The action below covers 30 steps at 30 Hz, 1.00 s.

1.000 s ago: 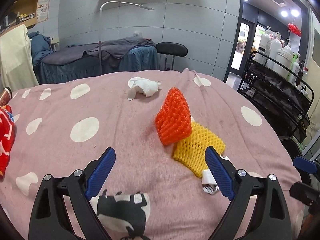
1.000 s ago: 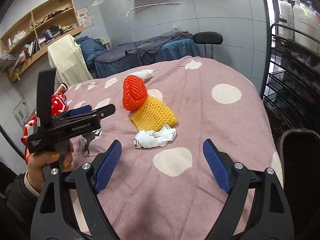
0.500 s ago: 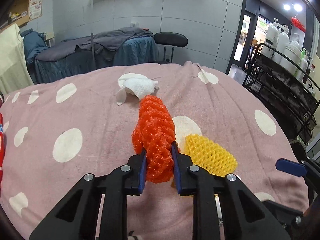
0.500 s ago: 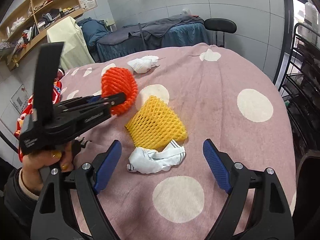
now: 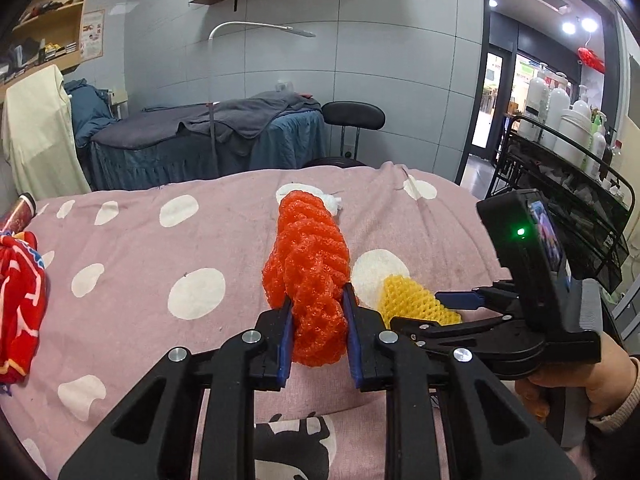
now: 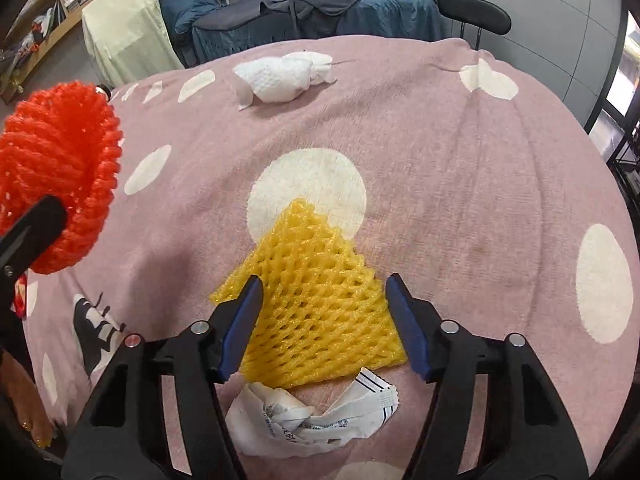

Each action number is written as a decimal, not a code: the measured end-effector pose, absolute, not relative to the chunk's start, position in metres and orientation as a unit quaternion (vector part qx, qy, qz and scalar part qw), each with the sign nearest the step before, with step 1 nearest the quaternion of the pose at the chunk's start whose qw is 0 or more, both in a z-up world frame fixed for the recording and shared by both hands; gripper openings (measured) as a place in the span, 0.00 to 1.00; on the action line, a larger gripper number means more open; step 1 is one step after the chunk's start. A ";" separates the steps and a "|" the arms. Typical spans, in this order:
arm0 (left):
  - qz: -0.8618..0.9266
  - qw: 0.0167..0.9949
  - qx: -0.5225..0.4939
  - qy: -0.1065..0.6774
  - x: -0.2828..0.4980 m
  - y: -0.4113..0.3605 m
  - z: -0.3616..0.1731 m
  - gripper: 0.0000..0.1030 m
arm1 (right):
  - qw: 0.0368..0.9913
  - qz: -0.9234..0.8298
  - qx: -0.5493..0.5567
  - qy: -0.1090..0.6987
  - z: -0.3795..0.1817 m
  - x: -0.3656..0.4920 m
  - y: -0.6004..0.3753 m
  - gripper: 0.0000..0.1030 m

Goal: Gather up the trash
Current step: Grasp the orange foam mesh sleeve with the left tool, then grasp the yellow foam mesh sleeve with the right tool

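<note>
Left wrist view, left gripper (image 5: 316,334) clamping orange foam net (image 5: 310,272), right gripper (image 6: 324,326) closing around yellow net (image 6: 316,300)

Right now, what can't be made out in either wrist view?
- Print on the crumpled white wrapper: too small; right gripper frame covers its sides.
- Yellow foam net, left view: mostly behind the right gripper.
- Any trash bin: not visible.
- Red cloth: cut by the left edge.

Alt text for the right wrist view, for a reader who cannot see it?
The right gripper is closing around a yellow foam net on a pink dotted blanket, crumpled white paper just below it. At left, an orange foam net is held up.
</note>
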<state>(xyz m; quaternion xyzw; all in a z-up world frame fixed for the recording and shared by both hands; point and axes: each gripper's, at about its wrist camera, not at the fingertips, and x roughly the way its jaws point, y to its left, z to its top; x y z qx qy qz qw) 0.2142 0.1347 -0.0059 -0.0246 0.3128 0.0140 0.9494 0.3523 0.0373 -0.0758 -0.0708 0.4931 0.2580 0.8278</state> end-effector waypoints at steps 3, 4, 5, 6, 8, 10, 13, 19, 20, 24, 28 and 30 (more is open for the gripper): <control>0.014 0.948 -0.028 0.315 0.211 0.134 -0.007 0.21 | 0.834 0.266 -0.076 0.477 -0.070 0.348 0.039 0.26; 0.013 0.948 -0.031 0.316 0.209 0.134 -0.007 0.21 | 0.840 0.265 -0.080 0.466 -0.066 0.345 0.038 0.23; 0.013 0.948 -0.032 0.316 0.208 0.133 -0.007 0.21 | 0.845 0.265 -0.083 0.456 -0.063 0.342 0.037 0.22; 0.012 0.948 -0.033 0.316 0.205 0.133 -0.007 0.21 | 0.851 0.267 -0.084 0.444 -0.058 0.337 0.035 0.21; 0.012 0.949 -0.035 0.314 0.199 0.131 -0.007 0.21 | 0.859 0.271 -0.075 0.429 -0.049 0.328 0.030 0.21; 0.009 0.949 -0.037 0.312 0.193 0.128 -0.006 0.21 | 0.867 0.275 -0.060 0.411 -0.037 0.319 0.022 0.21; 0.009 0.950 -0.039 0.308 0.185 0.124 -0.006 0.21 | 0.880 0.277 -0.047 0.383 -0.020 0.302 0.011 0.21; 0.001 0.952 -0.050 0.301 0.167 0.115 -0.002 0.21 | 0.903 0.268 -0.012 0.335 0.011 0.272 -0.016 0.21; -0.001 0.953 -0.050 0.299 0.164 0.113 -0.001 0.21 | 0.905 0.267 -0.005 0.331 0.015 0.266 -0.021 0.21; -0.012 0.954 -0.048 0.296 0.151 0.101 0.001 0.21 | 0.914 0.257 0.005 0.313 0.030 0.244 -0.043 0.21; -0.028 0.954 -0.049 0.293 0.140 0.087 0.002 0.21 | 0.923 0.242 0.002 0.300 0.037 0.219 -0.064 0.21; -0.039 0.954 -0.048 0.294 0.137 0.077 0.000 0.21 | 0.926 0.230 0.004 0.299 0.038 0.209 -0.078 0.21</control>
